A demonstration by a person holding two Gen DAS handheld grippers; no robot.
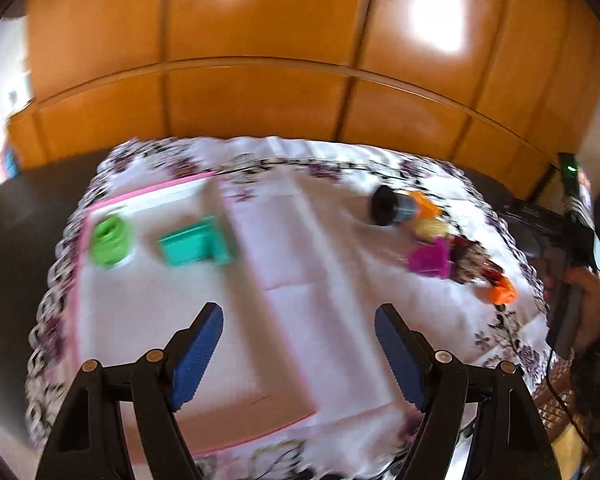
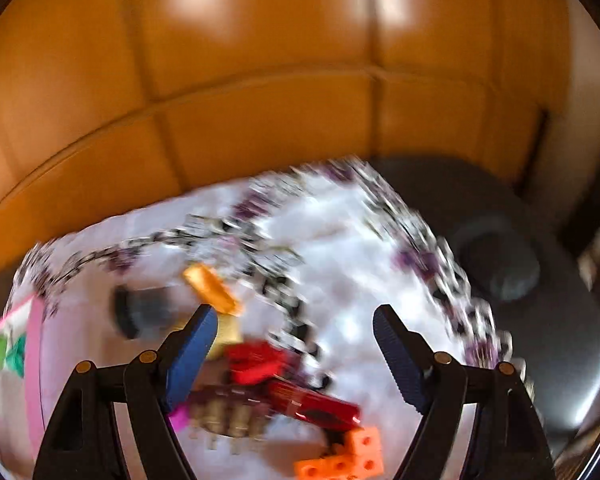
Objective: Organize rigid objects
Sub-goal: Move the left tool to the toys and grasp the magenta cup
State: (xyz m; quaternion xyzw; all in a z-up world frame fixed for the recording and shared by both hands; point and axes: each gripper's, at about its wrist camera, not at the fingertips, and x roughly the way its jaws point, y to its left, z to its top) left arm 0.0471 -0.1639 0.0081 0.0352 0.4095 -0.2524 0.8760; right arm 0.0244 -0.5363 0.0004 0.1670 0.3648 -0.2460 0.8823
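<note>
My left gripper [image 1: 299, 322] is open above a white tray with a pink rim [image 1: 152, 191]; nothing is between its blue pads. In the tray lie a green ring-shaped piece [image 1: 110, 240] and a teal block [image 1: 194, 244]. At the table's right sits a pile: a black and grey cylinder [image 1: 392, 206], orange pieces [image 1: 500, 292] and a magenta piece [image 1: 430, 258]. My right gripper [image 2: 296, 322] is open above that pile, holding nothing. Below it lie a red toy [image 2: 300, 398], an orange brick with holes [image 2: 348, 456], an orange piece [image 2: 212, 288] and the cylinder [image 2: 140, 310]. Both views are blurred.
A white cloth with purple flowers [image 1: 328, 248] covers the table. Orange wooden cupboard doors [image 1: 260, 60] stand behind it. The other hand-held gripper with a green light [image 1: 576, 208] shows at the right edge of the left wrist view. A dark round seat [image 2: 500, 264] is right of the table.
</note>
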